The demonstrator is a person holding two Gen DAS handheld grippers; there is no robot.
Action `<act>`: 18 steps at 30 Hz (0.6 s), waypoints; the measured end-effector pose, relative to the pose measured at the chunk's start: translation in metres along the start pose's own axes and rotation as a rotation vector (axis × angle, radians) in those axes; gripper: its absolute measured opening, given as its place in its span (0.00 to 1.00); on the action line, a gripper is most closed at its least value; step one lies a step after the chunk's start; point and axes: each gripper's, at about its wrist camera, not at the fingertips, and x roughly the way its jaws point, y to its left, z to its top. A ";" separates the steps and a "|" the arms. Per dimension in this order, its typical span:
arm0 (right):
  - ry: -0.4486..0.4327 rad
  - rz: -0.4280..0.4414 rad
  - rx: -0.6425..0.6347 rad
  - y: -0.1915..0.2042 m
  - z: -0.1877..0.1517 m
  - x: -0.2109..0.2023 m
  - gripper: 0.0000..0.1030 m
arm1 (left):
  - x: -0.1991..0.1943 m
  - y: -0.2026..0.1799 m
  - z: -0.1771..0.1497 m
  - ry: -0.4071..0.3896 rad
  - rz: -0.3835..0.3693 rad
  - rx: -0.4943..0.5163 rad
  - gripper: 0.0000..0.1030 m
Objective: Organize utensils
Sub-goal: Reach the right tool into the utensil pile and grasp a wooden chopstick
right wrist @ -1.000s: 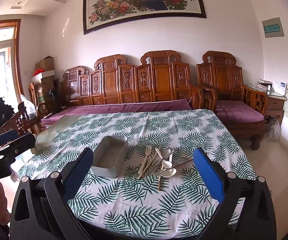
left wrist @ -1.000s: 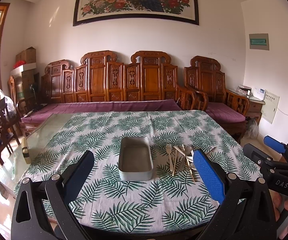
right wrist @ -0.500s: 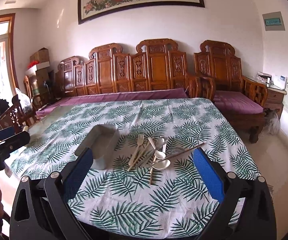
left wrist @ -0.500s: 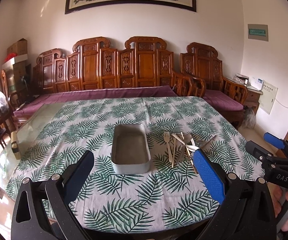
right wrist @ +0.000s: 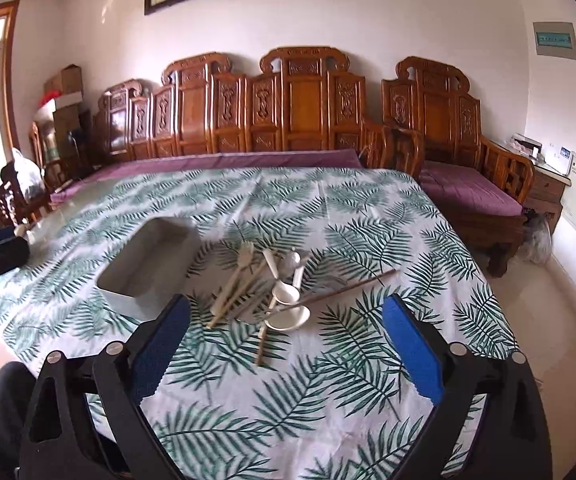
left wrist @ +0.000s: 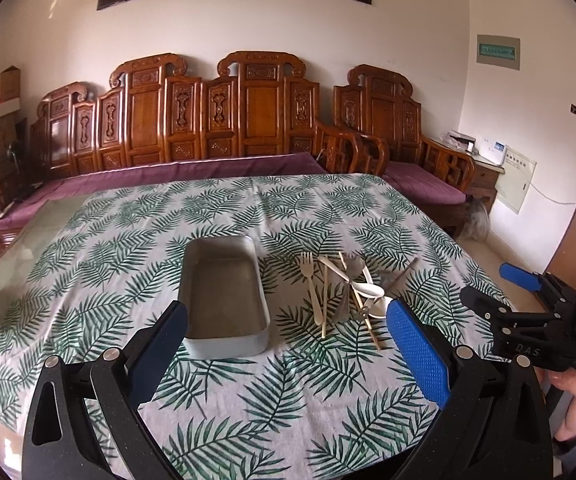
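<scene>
Two grippers are before us, neither holding anything. We find the left gripper (left wrist: 288,344) spread wide, its jaws empty above the tablecloth (left wrist: 248,420). The right gripper (right wrist: 286,344) is also wide but its jaws are closing, with nothing between them.

The utensil pile (right wrist: 264,292) lies on the cloth straight ahead of the right gripper, just beyond its fingertips and near the centre of its gap. We judge the right hand the nearer one; from the left wrist view the pile (left wrist: 347,296) sits ahead and off to the right. Most handles run roughly along the line of approach, fanning toward us, while one dark chopstick (right wrist: 347,286) lies crosswise, pointing away to the right.

The metal tray (left wrist: 224,296), empty, stands just beside the pile on its left, long axis running away from us.

Obstruction: the pieces overlap, a fork (right wrist: 236,276), white spoons (right wrist: 286,294) and sticks crossed upon one another, so we judge a single clean pick will need care. Nothing else stands between gripper and pile.
</scene>
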 end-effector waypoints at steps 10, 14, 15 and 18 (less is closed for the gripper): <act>0.101 -0.007 -0.070 -0.021 0.006 0.061 0.75 | 0.045 -0.010 0.003 0.053 -0.067 0.050 0.92; 0.142 -0.007 -0.091 -0.031 0.008 0.088 0.66 | 0.070 -0.020 0.000 0.100 -0.093 0.078 0.84; 0.155 -0.002 -0.086 -0.034 0.007 0.094 0.63 | 0.076 -0.022 0.000 0.113 -0.097 0.079 0.83; 0.204 0.018 -0.054 -0.047 0.004 0.119 0.55 | 0.092 -0.027 -0.002 0.139 -0.102 0.080 0.82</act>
